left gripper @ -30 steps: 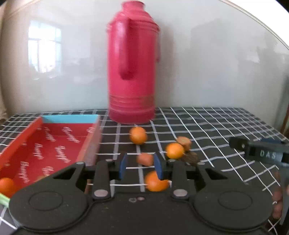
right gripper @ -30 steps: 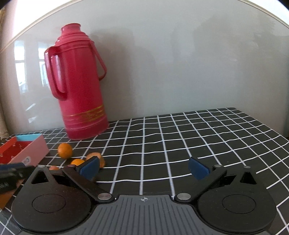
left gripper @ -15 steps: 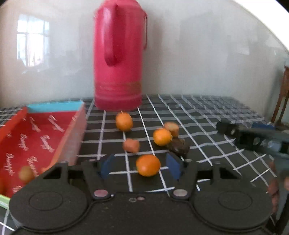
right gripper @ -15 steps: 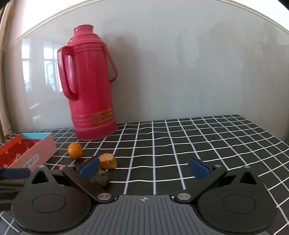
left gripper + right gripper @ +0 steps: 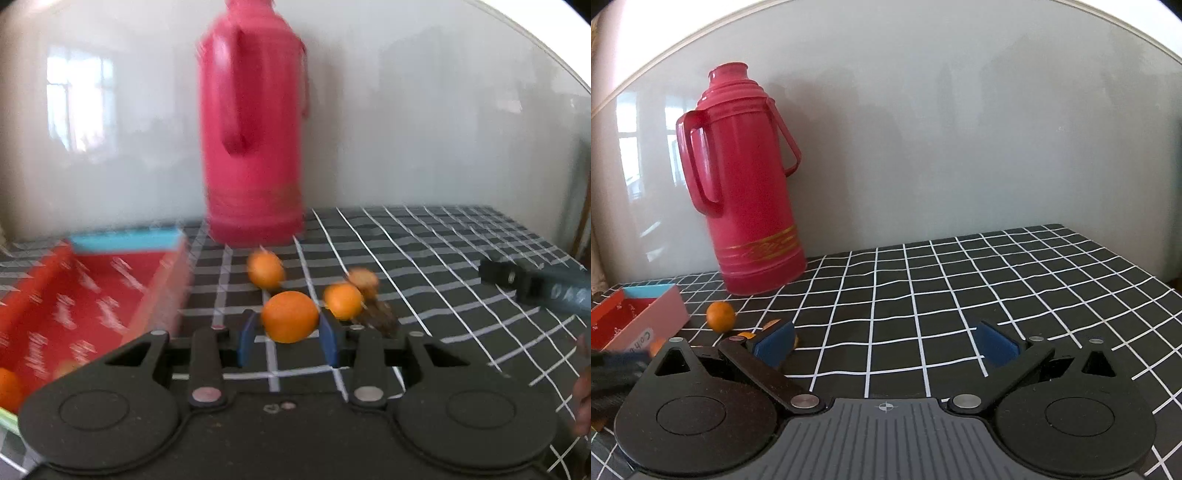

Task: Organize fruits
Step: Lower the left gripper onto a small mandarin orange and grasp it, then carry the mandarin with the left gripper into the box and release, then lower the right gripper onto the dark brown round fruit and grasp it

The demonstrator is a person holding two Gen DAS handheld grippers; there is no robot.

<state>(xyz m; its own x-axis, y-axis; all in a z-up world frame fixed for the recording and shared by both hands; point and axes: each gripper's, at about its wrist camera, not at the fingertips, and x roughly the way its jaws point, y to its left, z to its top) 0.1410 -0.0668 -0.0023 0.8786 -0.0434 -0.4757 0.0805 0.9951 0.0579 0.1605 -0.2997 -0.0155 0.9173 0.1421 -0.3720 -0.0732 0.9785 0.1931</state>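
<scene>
My left gripper (image 5: 290,332) is shut on an orange tangerine (image 5: 290,315) and holds it above the checked cloth. Behind it lie two more tangerines (image 5: 265,273) (image 5: 342,301), a brownish fruit (image 5: 364,280) and a dark fruit (image 5: 380,317). The red box (image 5: 92,295) at the left holds a tangerine (image 5: 7,387) in its near corner. My right gripper (image 5: 884,343) is open and empty over bare cloth. One tangerine (image 5: 720,316) and the box (image 5: 646,321) show at its left.
A tall red thermos (image 5: 255,147) stands at the back against the wall, also in the right wrist view (image 5: 746,184). The right gripper's body (image 5: 535,288) shows at the right edge of the left wrist view. The black checked tablecloth (image 5: 960,288) ends at the right.
My left gripper opened, moved over a tangerine and shut on it, and now holds it raised. The right gripper stayed open and shifted slightly.
</scene>
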